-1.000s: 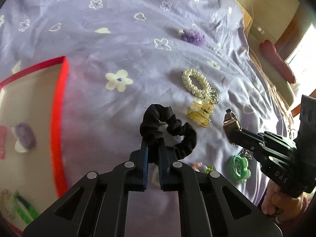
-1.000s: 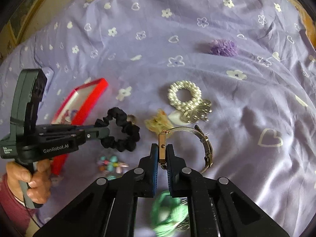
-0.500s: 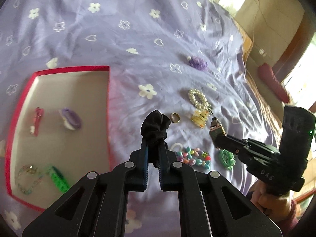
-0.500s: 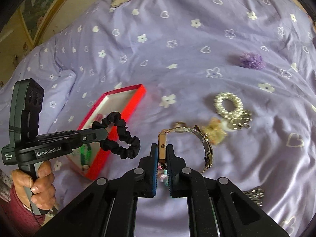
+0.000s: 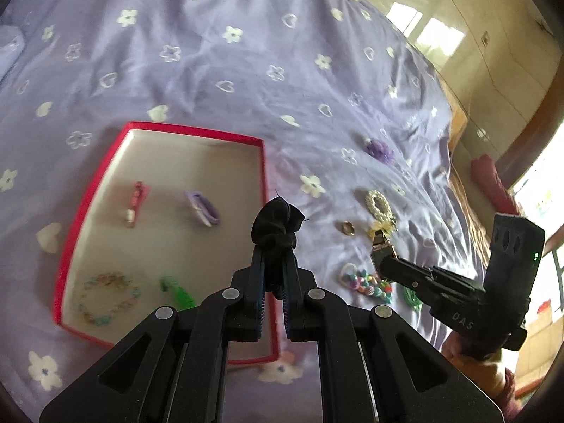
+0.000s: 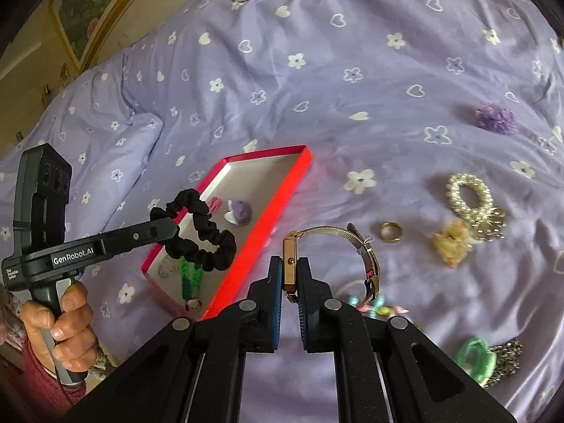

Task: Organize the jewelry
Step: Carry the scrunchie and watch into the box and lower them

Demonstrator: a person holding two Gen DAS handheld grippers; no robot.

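Observation:
My left gripper (image 5: 273,264) is shut on a black scrunchie (image 5: 276,224) and holds it in the air near the right rim of the red tray (image 5: 262,176). The scrunchie (image 6: 201,236) hangs over the tray (image 6: 282,190) in the right wrist view too. My right gripper (image 6: 289,275) is shut on a gold watch (image 6: 292,261) by its case, lifted above the bed; its mesh band (image 6: 366,253) loops to the right. The tray holds a pink clip (image 5: 135,199), a purple piece (image 5: 202,208), a bead bracelet (image 5: 105,296) and a green piece (image 5: 176,289).
On the purple sheet (image 6: 317,70) lie a pearl bracelet (image 6: 467,194), a gold ring (image 6: 390,231), a yellow clip (image 6: 451,243), a purple scrunchie (image 6: 495,118), a green clip (image 6: 474,356) and coloured beads (image 5: 370,282). A pillow (image 6: 116,148) lies at the left.
Both grippers have risen and drawn back from the bed, the left towards the tray with the scrunchie, the right carrying the watch. More of the tray now shows.

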